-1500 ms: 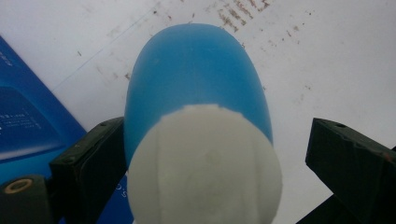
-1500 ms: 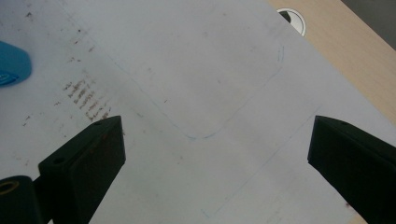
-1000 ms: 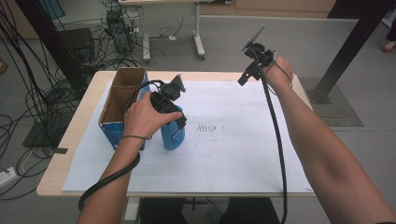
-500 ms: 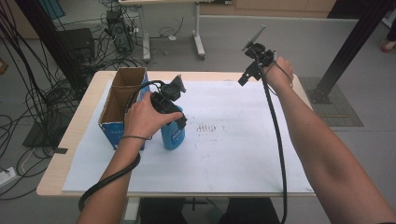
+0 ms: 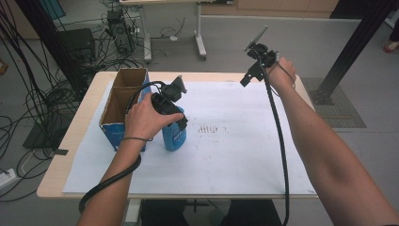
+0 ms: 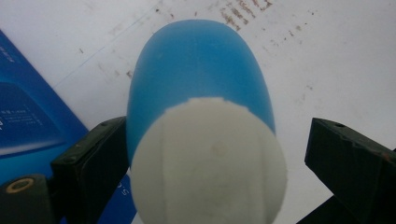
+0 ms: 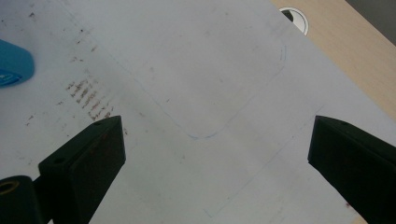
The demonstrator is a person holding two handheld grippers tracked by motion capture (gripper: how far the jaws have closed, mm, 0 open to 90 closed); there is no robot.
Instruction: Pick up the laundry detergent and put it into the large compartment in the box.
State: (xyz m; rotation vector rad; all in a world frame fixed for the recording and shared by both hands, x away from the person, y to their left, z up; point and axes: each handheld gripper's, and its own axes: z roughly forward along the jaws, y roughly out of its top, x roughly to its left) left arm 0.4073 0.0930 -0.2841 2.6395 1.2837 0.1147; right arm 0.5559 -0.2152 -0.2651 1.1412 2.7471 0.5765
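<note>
Between the wide-open jaws of the left gripper (image 6: pixel 205 186) stood the blue bottle (image 6: pixel 201 93) with its white cap (image 6: pixel 208 163); one jaw touched its side, the other was apart. Nothing had moved in the last second, so the release seemed finished. Farther off, the right gripper (image 7: pixel 210 154) was open and empty above the white paper (image 7: pixel 187 70).

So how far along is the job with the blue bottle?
Done: the blue bottle stands upright on the white paper beside the cardboard box. In hand: the left tool straddles its white cap, jaws apart. Left: closing and lifting. The right tool hangs open.
</note>
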